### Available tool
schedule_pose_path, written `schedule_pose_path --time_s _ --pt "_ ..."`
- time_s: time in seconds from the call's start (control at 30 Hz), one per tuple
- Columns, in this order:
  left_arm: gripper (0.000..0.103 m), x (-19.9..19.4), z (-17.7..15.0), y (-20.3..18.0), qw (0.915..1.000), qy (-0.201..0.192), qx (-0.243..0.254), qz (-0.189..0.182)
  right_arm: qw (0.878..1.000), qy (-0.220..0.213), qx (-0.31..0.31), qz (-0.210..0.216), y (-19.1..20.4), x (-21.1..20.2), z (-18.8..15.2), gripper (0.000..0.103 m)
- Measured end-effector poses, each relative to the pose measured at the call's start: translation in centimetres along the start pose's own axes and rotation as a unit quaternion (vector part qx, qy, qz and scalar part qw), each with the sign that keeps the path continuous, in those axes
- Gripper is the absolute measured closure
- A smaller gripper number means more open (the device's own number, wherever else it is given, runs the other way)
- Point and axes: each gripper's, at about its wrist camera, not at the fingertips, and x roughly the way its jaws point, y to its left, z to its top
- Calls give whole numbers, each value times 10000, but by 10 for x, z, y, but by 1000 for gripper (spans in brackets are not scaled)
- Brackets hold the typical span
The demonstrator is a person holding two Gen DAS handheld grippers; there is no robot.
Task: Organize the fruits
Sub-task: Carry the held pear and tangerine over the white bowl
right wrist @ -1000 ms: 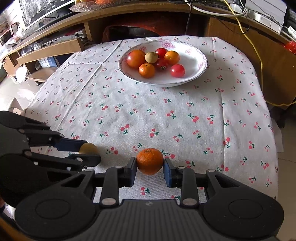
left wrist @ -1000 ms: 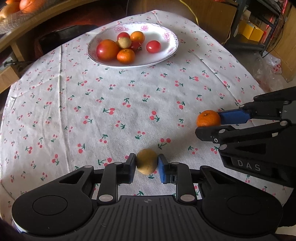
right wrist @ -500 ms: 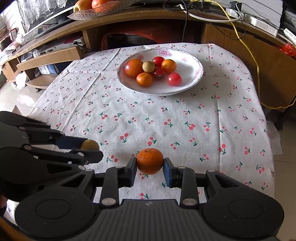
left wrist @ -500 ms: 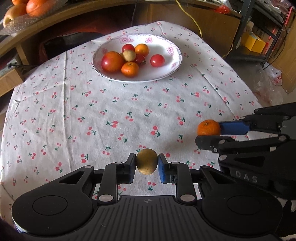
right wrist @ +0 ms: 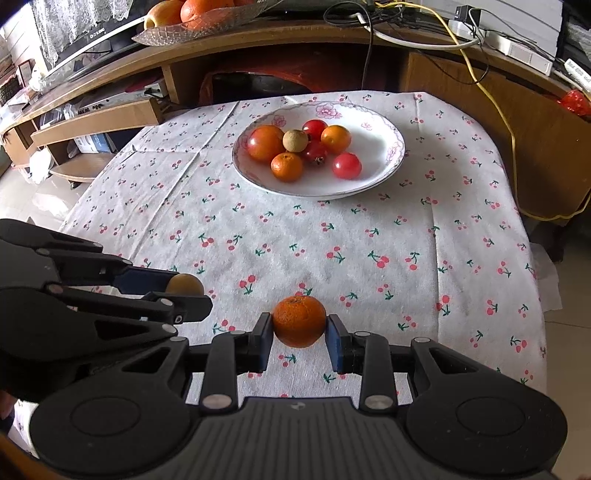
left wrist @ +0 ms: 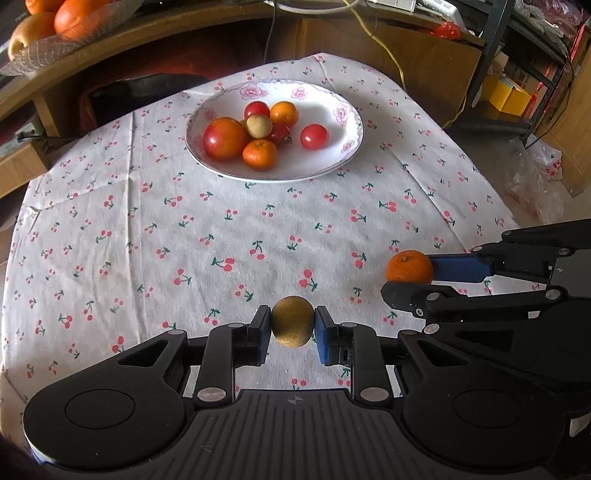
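Note:
My left gripper (left wrist: 292, 326) is shut on a small tan round fruit (left wrist: 292, 321), held above the cherry-print tablecloth (left wrist: 147, 229). My right gripper (right wrist: 300, 332) is shut on a small orange (right wrist: 299, 321). Each gripper shows in the other's view: the orange (left wrist: 409, 266) at the right, the tan fruit (right wrist: 184, 284) at the left. A white flowered plate (left wrist: 343, 122) stands at the table's far side with several fruits: a big red-orange one (left wrist: 224, 138), small oranges, red ones and a tan one. The same plate (right wrist: 384, 144) lies well ahead of both grippers.
A wooden shelf unit runs behind the table, with a glass dish of oranges (right wrist: 192, 14) on top. A yellow cable (right wrist: 498, 110) hangs at the far right. The table's right edge (right wrist: 535, 295) drops to a tiled floor.
Both grippers have risen and drawn back with their fruits still held. The plate now looks smaller and farther away, and more of the shelf behind is in view.

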Motion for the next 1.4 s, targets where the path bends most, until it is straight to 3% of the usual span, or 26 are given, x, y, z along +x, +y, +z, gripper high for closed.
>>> schedule_pose_path --time_s 0.9,1.4 --pt "72 -6 24 3 9996 -275 45 45 9997 -222 72 -56 -6 -5 24 70" --pt "73 -4 57 10 9984 -562 9 113 9986 -422 309 -51 -16 -4 56 70"
